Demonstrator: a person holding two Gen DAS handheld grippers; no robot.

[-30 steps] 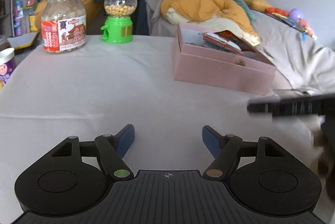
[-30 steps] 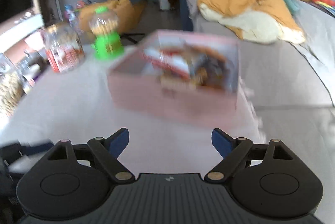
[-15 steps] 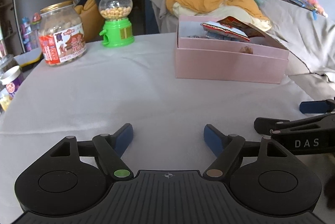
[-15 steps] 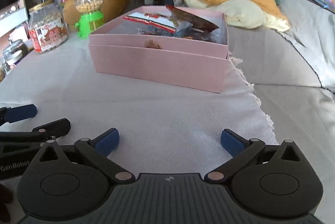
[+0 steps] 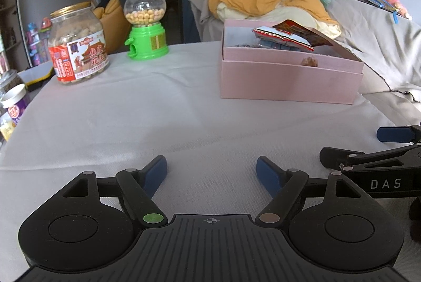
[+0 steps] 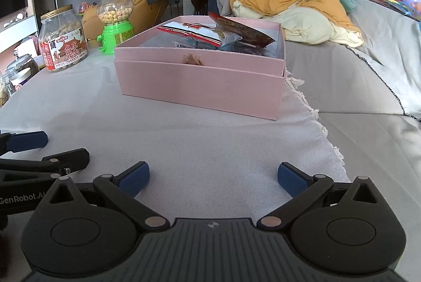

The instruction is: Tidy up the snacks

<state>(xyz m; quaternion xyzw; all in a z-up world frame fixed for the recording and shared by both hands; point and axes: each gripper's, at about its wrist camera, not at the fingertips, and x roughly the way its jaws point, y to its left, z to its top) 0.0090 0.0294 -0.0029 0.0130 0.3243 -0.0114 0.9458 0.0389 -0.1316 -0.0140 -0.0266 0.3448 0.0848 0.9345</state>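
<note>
Near the right edge of the cloth-covered table (image 5: pixel 163 118) sat the pink box (image 5: pixel 286 87), open-topped, one corner close to the cloth's fringed border. Inside it lay several snack packets (image 6: pixel 200 33): a red-and-white one across the top, a dark reddish-brown one tilted against the far wall, and bluish wrappers beneath, too crowded to tell apart. A small brownish tuft (image 6: pixel 193 58) showed at the rim of the near wall; it may have been a pull tab, though the view was too coarse to be sure.

Toward the far left corner stood a glass jar of nuts (image 5: pixel 77 43) with a gold lid and a red label, and just beside it, nearer the far edge, a green gumball dispenser (image 5: pixel 146 24) with a clear globe of tan balls. At the left edge two smaller containers (image 5: pixel 14 103) were partly cut off by the frame.

The left gripper (image 5: pixel 211 171) hovered low over the near part of the table, its blue-padded fingers spread wide with nothing between them. The right gripper (image 6: pixel 213 178) was beside it, nearer the right edge, pointing at the box, its fingers equally far apart and holding nothing. Each gripper showed at the edge of the other's view.

Beyond the table lay a grey-covered sofa (image 6: pixel 368 50) with an orange and cream quilt (image 6: pixel 292 3) heaped on it.
</note>
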